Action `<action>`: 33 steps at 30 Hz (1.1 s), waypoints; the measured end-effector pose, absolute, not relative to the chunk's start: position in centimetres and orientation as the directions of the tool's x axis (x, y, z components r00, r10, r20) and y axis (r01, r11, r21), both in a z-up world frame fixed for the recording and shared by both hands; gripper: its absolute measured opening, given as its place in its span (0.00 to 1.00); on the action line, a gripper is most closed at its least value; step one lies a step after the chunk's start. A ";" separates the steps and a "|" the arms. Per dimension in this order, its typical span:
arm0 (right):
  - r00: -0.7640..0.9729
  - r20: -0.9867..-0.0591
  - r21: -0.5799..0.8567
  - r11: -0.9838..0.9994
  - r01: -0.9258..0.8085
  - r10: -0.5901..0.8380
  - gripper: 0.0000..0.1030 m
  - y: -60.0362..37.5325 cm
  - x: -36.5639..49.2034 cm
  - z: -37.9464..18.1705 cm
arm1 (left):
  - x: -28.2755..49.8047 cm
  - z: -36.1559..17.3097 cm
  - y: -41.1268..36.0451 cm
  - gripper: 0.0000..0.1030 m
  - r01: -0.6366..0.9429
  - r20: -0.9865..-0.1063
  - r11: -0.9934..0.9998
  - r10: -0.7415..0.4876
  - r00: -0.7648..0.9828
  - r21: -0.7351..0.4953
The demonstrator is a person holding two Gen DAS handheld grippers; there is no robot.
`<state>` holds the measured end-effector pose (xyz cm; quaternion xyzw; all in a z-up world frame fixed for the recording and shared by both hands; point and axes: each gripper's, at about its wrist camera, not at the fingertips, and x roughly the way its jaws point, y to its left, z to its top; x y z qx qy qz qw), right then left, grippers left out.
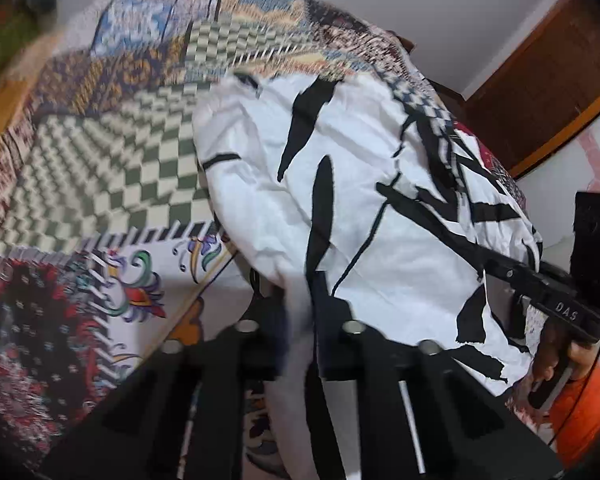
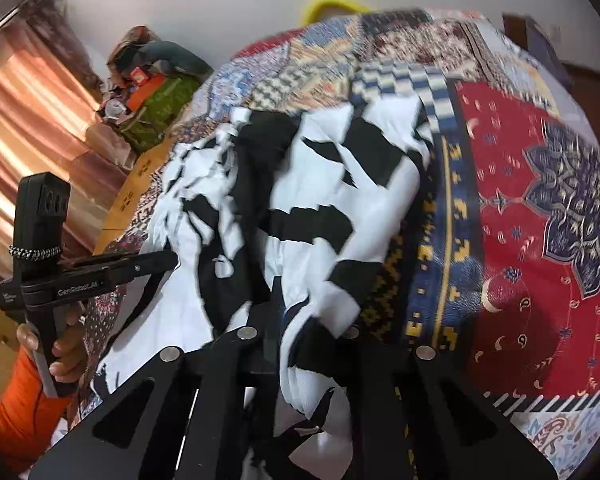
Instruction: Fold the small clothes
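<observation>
Black gripper fingers fill the near edge of both wrist views, each pair pinched tight on a fold of the white garment with black patches [image 1: 372, 184], which lies crumpled on a patchwork bedspread [image 1: 112, 168]. From the left wrist view, the left gripper [image 1: 300, 320] clamps the near hem, while the right gripper [image 1: 500, 264] bites the cloth's right edge, a hand [image 1: 556, 356] in an orange sleeve [image 1: 580, 408] behind it. From the right wrist view, the right gripper [image 2: 282, 312] holds bunched fabric; the left gripper [image 2: 172, 260] grips the garment's left side. Pink curtains [image 2: 24, 128] hang far left.
</observation>
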<state>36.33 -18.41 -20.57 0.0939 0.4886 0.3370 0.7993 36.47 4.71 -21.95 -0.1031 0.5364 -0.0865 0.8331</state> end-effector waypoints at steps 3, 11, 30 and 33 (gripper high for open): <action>0.307 -0.694 0.478 0.735 -0.480 0.651 0.07 -18.1 35.2 -18.7 | 35.0 -20.1 4.7 0.06 0.046 -0.864 0.969 -0.237 0.443 -0.242; 0.376 -0.633 0.401 0.702 -0.588 0.677 0.06 -15.8 31.7 -12.4 | 29.4 -12.9 6.3 0.05 0.056 -0.773 0.981 -0.180 0.608 -0.185; 0.304 -0.596 0.402 0.604 -0.688 0.743 0.06 -2.8 27.4 -10.0 | 21.7 -10.1 19.6 0.05 -0.116 -0.743 0.975 -0.065 0.666 -0.189; 0.267 -0.642 0.412 0.618 -0.670 0.718 0.06 -1.3 28.2 -12.4 | 22.2 -13.2 21.1 0.05 -0.142 -0.783 0.970 -0.069 0.618 -0.198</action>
